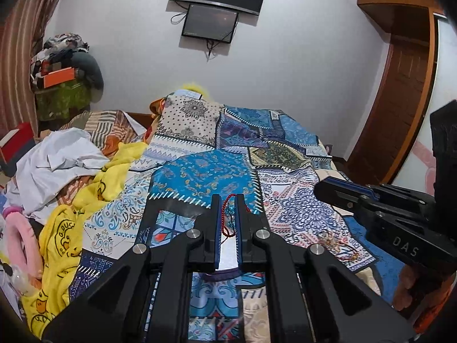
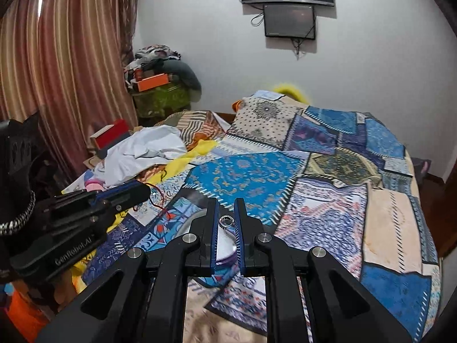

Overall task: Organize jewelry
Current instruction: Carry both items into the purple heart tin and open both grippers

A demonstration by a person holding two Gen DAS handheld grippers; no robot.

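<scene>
We are holding our left gripper (image 1: 228, 200) clamped on a red cord bracelet (image 1: 227, 217) above the bed (image 1: 200, 171), near its middle. Our right gripper (image 2: 227, 203) is pinching a silver ring (image 2: 226, 220) over a white dish (image 2: 225, 245).

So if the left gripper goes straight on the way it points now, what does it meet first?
Probably the patchwork bedspread, on its blue patch ahead of the left gripper, which holds a red cord. Depth is unclear.
</scene>
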